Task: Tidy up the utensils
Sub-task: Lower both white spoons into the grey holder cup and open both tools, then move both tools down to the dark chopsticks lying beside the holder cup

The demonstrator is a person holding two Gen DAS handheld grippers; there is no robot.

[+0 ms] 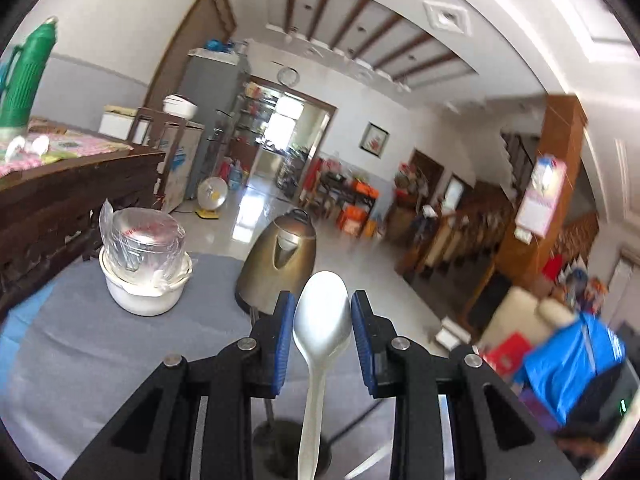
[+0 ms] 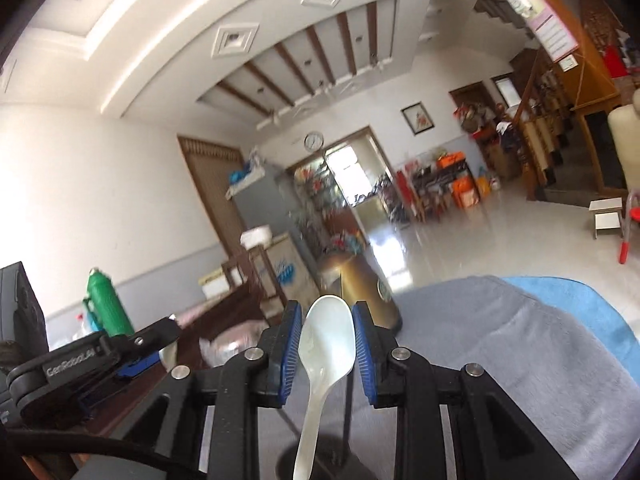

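In the left wrist view, the left gripper [image 1: 323, 320] holds a white spoon [image 1: 322, 320] by its bowl: the blue pads [image 1: 285, 336] press against both sides of the bowl, which points toward 12 o'clock, while the handle runs down to 6 o'clock over a dark round base [image 1: 280, 440] on the grey cloth [image 1: 120, 344]. Just beyond the spoon tip, at about 11 o'clock, stands a bronze kettle [image 1: 280, 256]. At 10 o'clock a white bowl [image 1: 144, 288] sits on the cloth with a plastic-wrapped glass container [image 1: 144, 240] resting in it. Far at 9 to 10 o'clock a green flask [image 1: 28, 72] stands on a wooden table [image 1: 72, 184]. In the right wrist view, the right gripper [image 2: 327, 336] grips a second white spoon [image 2: 326, 340] the same way, pads [image 2: 292, 344] closed on the bowl's edges, tip at 12 o'clock, handle dropping to 6 o'clock above a dark round shape that is partly hidden. The kettle [image 2: 368, 292] stands just behind the tip, blurred. The cloth [image 2: 500, 360] spreads toward 3 o'clock over a blue mat [image 2: 592, 304]. At 9 o'clock the left gripper [image 2: 120, 352] shows side-on; from here its fingers' state cannot be read. The flask [image 2: 108, 304] rises behind it.
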